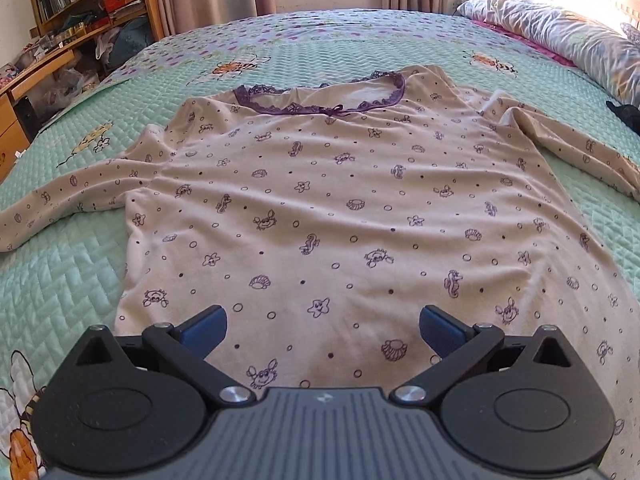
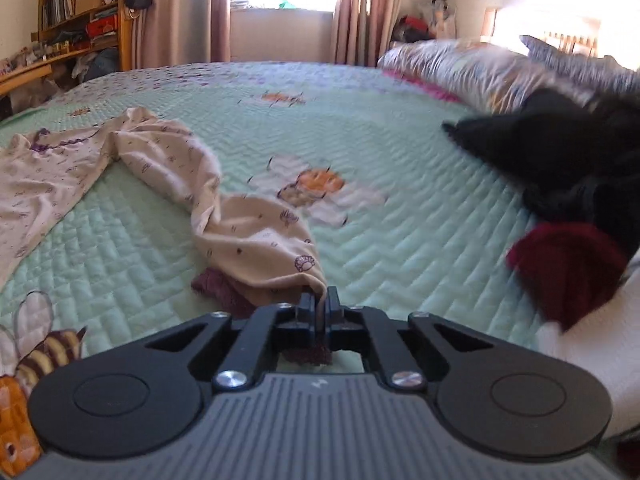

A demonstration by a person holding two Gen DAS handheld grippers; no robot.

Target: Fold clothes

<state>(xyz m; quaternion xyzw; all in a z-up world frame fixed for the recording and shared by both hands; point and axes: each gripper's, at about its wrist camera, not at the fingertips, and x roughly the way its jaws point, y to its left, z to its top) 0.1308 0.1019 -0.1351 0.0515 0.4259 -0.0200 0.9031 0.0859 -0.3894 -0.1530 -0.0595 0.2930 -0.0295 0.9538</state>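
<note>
A cream long-sleeved top (image 1: pixel 320 208) printed with purple sea creatures lies face up on the green quilted bed, its purple lace neckline (image 1: pixel 316 98) at the far side. My left gripper (image 1: pixel 323 326) hovers open over the hem, blue pads apart, nothing between them. In the right wrist view the top's right sleeve (image 2: pixel 224 216) trails across the quilt towards me. My right gripper (image 2: pixel 320 306) is shut on the sleeve's cuff end, with purple lace trim (image 2: pixel 224 290) showing beside and under the jaws.
A black garment (image 2: pixel 560 152) and a dark red one (image 2: pixel 568 264) lie on the bed at the right. Pillows (image 1: pixel 560 36) line the far right edge. A wooden desk and bookshelf (image 1: pixel 80 4) stand beyond the left side of the bed (image 1: pixel 60 280).
</note>
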